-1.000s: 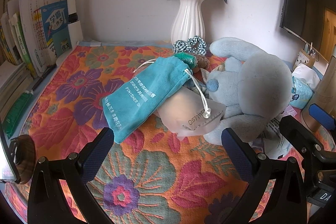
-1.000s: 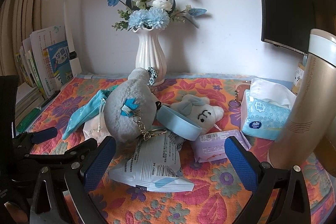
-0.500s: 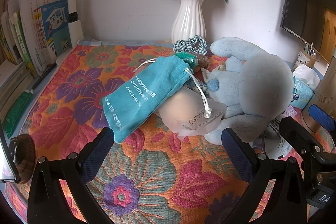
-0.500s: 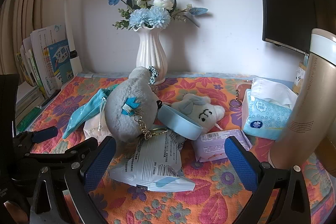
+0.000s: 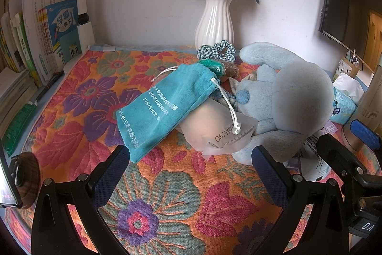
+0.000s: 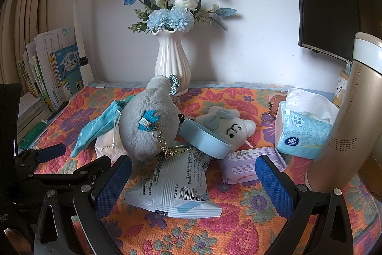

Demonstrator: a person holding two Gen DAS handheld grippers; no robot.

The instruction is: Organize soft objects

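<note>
Left wrist view: the bench [image 5: 78,135], draped in a floral cloth, carries the soft pile; your left gripper [image 5: 191,159] hovers low over bare cloth in front of it, jaws wide apart and empty. The largest item, a pale blue plush toy [image 5: 298,102], lies on its side at right, touching the frosted pouch [image 5: 214,128]; over that pouch lies the teal drawstring bag [image 5: 164,106], its closed bottom corner nearest your left jaw, its cord trailing across the pouch. A checked scrunchie [image 5: 216,50] sits just before the white vase [image 5: 213,18]. The right wrist view shows the right gripper [image 6: 193,173], jaws likewise apart and empty, over a white snack packet [image 6: 176,185], with a small cat plush [image 6: 229,126] in a blue ring [image 6: 203,138] behind. Probably you are choosing a first pick. Take the teal bag first, since it lies on top: close on its near corner, lift straight, and watch that the cord does not drag the pouch. Keep clear of the vase.
</note>
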